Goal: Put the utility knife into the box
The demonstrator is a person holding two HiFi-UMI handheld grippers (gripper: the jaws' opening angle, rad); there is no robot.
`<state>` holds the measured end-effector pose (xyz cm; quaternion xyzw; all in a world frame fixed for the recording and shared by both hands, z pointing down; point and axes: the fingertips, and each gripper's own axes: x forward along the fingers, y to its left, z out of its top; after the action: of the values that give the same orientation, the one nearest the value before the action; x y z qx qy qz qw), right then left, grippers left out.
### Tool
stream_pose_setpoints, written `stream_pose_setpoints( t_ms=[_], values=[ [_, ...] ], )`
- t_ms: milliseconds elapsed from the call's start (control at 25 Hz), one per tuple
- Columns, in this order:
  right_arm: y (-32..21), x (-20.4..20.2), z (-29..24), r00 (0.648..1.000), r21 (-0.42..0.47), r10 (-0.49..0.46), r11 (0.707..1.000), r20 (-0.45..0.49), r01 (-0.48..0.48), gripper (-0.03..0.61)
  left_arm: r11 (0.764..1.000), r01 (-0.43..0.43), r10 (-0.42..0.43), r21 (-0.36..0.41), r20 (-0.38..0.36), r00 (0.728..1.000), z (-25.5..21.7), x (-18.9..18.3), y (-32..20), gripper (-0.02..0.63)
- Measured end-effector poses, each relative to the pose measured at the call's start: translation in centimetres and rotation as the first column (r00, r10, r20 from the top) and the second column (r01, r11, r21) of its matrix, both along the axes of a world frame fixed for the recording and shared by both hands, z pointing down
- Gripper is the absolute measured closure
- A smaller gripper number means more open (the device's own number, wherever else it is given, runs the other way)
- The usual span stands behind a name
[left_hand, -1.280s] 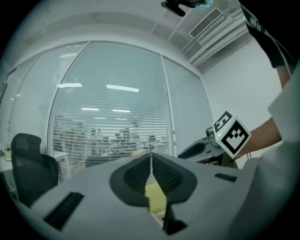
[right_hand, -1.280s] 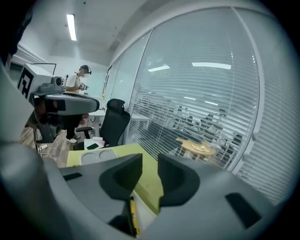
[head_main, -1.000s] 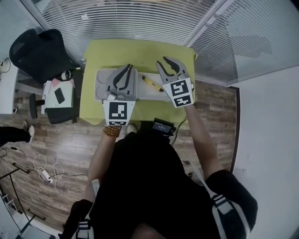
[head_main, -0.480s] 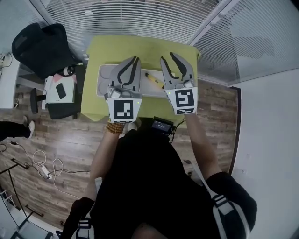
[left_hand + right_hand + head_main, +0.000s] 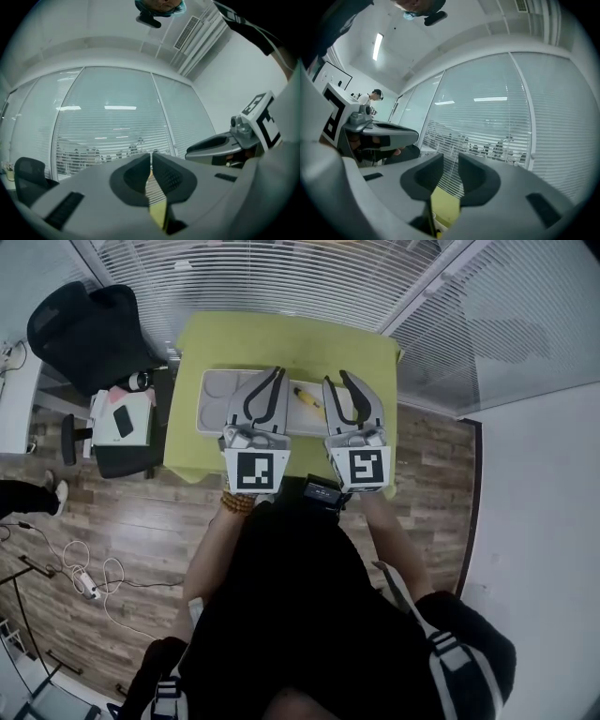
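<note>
The yellow utility knife [image 5: 307,401] lies on the green table [image 5: 281,338], on a pale surface that looks like the right part of the white box [image 5: 212,395]. In the head view it shows between my two grippers, untouched. My left gripper [image 5: 274,373] hangs over the box with its tips together and nothing in them; its own view [image 5: 151,157] shows the same. My right gripper [image 5: 336,379] is just right of the knife. Its jaws stand apart and are closing with nothing between them, and only the table shows through the gap [image 5: 451,161].
A black office chair [image 5: 80,329] and a side stand with a phone and papers [image 5: 122,423] stand left of the table. A black device [image 5: 323,491] sits at the table's near edge. Cables [image 5: 89,577] lie on the wooden floor. Glass walls with blinds run behind the table.
Both grippers have drawn back towards the person and closer together, now side by side. The right jaws stand a little narrower. The knife has not moved on the table.
</note>
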<state>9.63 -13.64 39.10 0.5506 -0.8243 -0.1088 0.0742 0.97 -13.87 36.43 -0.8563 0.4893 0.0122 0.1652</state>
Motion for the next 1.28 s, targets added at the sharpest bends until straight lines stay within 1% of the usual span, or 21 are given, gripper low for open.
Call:
stream_pose_setpoints(
  t_ms=[160,280,360,560,720,960,1280],
  values=[
    [0.8,-0.3,0.6,1.000,-0.004,-0.010,1.000,0.019,0.010,0.507,1.000,-0.009,0.008,-0.020,-0.033,0.999,1.0,0.1,0.8,0.592],
    [1.3,-0.9,1.1,0.999,-0.008,-0.037,0.999,0.018,0.037,0.526,0.999,-0.016,0.015,-0.028,-0.042,0.999,1.8,0.3,1.2,0.592],
    [1.7,-1.1,1.4,0.999,-0.012,-0.038,0.999,0.019,0.038,0.533,0.999,-0.021,0.019,-0.028,-0.049,0.999,2.2,0.5,1.5,0.592],
    [2.3,-0.9,2.5,0.999,-0.036,0.000,0.999,0.034,0.001,0.566,0.998,-0.028,0.023,-0.060,-0.082,0.996,3.2,0.5,1.7,0.592],
    [2.4,-0.4,3.3,0.998,-0.058,0.030,0.998,0.053,-0.027,0.574,0.998,-0.023,0.017,-0.065,-0.094,0.995,3.7,0.4,1.5,0.592],
    [2.3,0.3,4.6,0.996,-0.100,0.059,0.994,0.061,-0.053,0.578,0.988,-0.020,-0.001,-0.154,-0.136,0.991,5.7,0.0,1.3,0.592],
    [2.5,0.8,5.1,0.996,-0.108,0.075,0.992,0.052,-0.069,0.578,0.986,-0.020,-0.002,-0.166,-0.133,0.991,6.1,0.0,1.6,0.592]
  ],
)
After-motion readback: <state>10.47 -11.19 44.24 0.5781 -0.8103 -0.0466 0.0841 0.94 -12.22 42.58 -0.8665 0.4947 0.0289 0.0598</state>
